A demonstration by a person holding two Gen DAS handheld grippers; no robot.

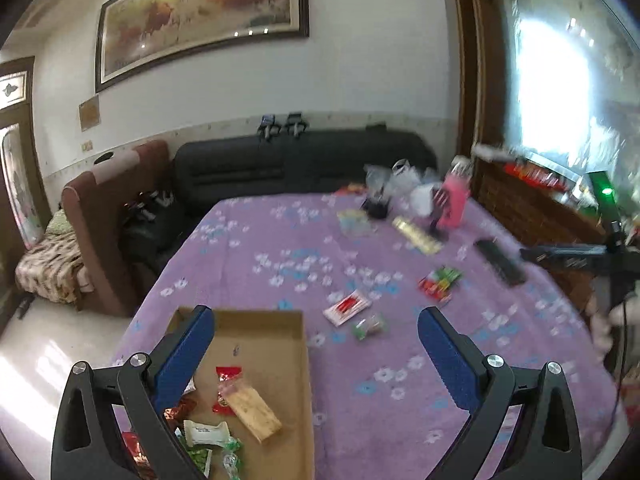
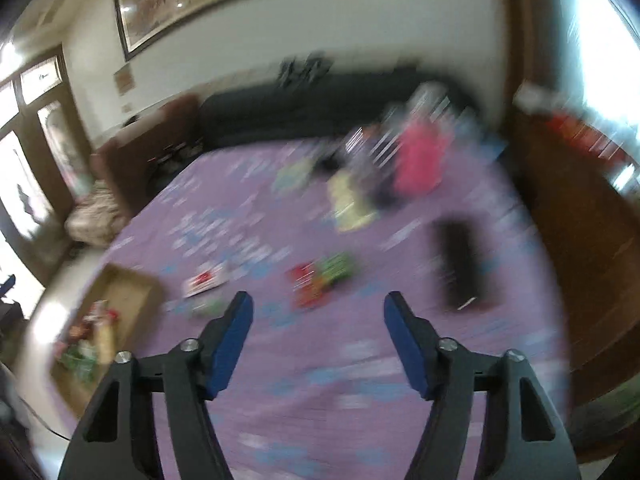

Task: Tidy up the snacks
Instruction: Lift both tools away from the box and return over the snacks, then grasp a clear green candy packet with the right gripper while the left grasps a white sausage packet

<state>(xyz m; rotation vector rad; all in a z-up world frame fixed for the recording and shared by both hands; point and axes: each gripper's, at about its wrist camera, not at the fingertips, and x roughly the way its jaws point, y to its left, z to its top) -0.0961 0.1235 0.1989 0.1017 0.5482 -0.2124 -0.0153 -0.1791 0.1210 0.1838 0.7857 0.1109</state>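
Note:
A shallow cardboard box (image 1: 280,320) sits at the near left of the purple table and holds several snacks, among them a tan bar (image 1: 254,414) and a red packet (image 1: 228,374). My left gripper (image 1: 316,320) is open and empty, above the box's right edge. Loose on the cloth lie a white-and-red packet (image 1: 346,306), a small green candy (image 1: 370,326) and a red-and-green packet (image 1: 440,282). The right wrist view is blurred. My right gripper (image 2: 318,306) is open and empty, just short of the red-and-green packet (image 2: 320,280). The box (image 2: 120,288) shows at its left.
A black remote (image 1: 500,260) lies at the right, and also shows in the right wrist view (image 2: 460,264). A pink container (image 1: 452,200), a gold bar (image 1: 416,234), plastic bags (image 1: 400,178) and other items stand at the far side. A black sofa (image 1: 300,164) stands behind the table.

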